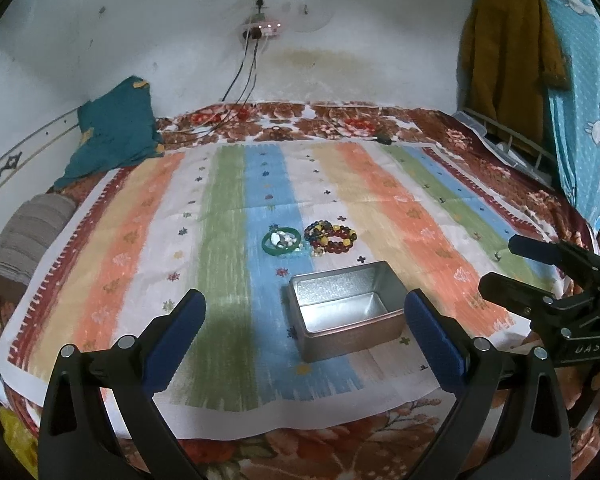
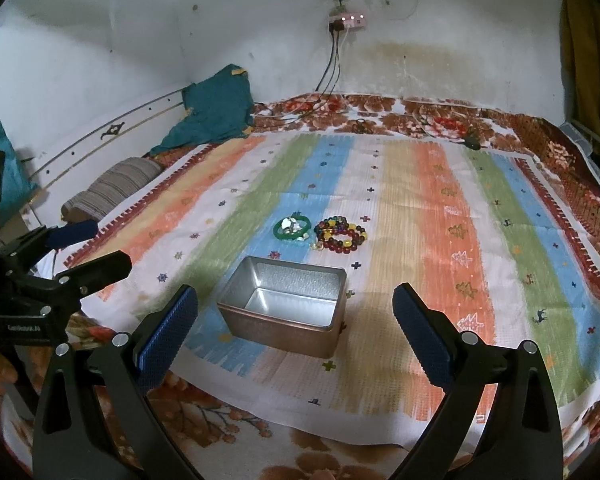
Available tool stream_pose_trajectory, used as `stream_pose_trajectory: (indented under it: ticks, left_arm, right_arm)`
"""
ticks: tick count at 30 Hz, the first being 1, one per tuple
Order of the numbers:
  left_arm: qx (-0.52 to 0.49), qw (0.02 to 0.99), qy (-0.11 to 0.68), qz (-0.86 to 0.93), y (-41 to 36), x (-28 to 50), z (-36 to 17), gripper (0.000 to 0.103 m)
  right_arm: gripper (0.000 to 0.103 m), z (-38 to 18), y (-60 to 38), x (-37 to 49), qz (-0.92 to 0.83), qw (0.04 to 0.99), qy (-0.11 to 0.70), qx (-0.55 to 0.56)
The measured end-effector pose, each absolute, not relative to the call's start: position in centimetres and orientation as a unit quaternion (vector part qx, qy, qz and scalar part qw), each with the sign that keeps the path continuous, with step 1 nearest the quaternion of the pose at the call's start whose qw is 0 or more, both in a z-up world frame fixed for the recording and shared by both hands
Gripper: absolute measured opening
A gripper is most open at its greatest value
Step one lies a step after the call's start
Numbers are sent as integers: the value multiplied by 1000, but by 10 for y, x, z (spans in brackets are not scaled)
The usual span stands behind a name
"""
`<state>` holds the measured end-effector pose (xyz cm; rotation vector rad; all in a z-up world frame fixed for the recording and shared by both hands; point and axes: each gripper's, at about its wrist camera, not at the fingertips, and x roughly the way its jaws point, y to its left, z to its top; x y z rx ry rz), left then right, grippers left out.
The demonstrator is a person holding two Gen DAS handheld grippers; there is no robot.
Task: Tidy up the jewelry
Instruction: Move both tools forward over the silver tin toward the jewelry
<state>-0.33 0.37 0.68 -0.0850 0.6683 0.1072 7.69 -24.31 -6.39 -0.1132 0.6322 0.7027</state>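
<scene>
Fingers (image 1: 432, 344) of left gripper (image 1: 304, 340) spread wide, blue pads facing inward, nothing between them; right gripper (image 2: 296, 332) likewise fully parted and empty, one pad (image 2: 168, 332) at 8 o'clock of its own view. Both held low and back from the near edge of the striped cloth (image 1: 440, 216), apparently a start pose leaving the whole layout in sight. Open metal tin (image 1: 344, 312) set nearest, empty, its mouth upward, presumably as the receiving container. At 12 o'clock from the tin, well apart from it: green bangle (image 1: 281, 241) with small pale pieces lying inside its ring, and just beside that, toward 3 o'clock, a cluster of beaded bracelets (image 1: 332, 237) in red, amber and dark beads. Same arrangement in right wrist view: tin (image 2: 284, 304), bangle (image 2: 293, 229), bracelets (image 2: 342, 235). Jewelry laid flat and grouped, probably for easy top-down pinching. Nothing yet in the tin.
</scene>
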Motion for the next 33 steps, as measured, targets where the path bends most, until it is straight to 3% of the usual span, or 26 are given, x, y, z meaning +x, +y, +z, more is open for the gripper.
stream_pose_trajectory:
  ticks: [33]
  left_arm:
    - [-74, 930, 351, 83, 23, 11, 4, 97]
  right_arm:
    - [99, -74, -226, 95, 314, 891, 319, -75]
